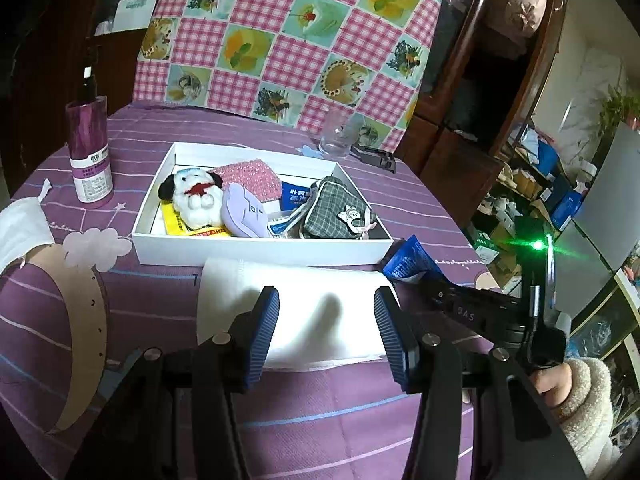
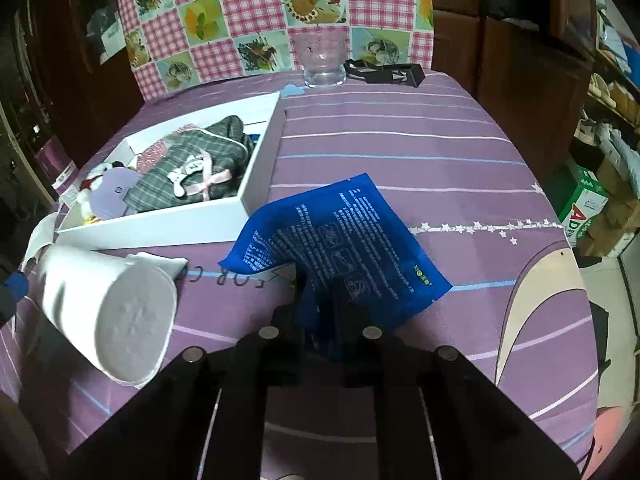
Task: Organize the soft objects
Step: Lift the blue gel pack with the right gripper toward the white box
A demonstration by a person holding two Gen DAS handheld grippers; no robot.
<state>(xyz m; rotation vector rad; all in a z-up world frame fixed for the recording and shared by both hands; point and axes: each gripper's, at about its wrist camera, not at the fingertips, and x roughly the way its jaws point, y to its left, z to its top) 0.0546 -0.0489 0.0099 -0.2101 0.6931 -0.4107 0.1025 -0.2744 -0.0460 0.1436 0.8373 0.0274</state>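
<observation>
**Inspector:** Noting the right gripper [image 2: 320, 312] first: its jaws are clamped on the near corner of the flat blue printed foil sachet [image 2: 340, 236]. That sachet hangs just outside the front right corner of the shallow white cardboard box [image 2: 256, 168], clear of its rim.

**Assistant:** How will it handle?

**Inspector:** Light and limp, in my judgement. The free part droops and curls, so it will flap when carried. The film looks slick; a hold further in from the edge would be safer than the corner.

**Assistant:** And the left gripper [image 1: 326, 320]?

**Inspector:** Jaws apart, holding nothing, standing over the white roll of soft tissue paper [image 1: 296, 312] that lies on its side on the purple striped table [image 1: 360, 420], just in front of the box.

**Assistant:** Where to take the roll?

**Inspector:** Across its middle. It should be light and will crush under a hard squeeze. 1 loose sheet trails from it and may unwind.

**Assistant:** Room in the box?

**Inspector:** Limited. The grey checked fabric pouch [image 1: 340, 212] and white plush dog [image 1: 196, 196] already fill much of it.
</observation>
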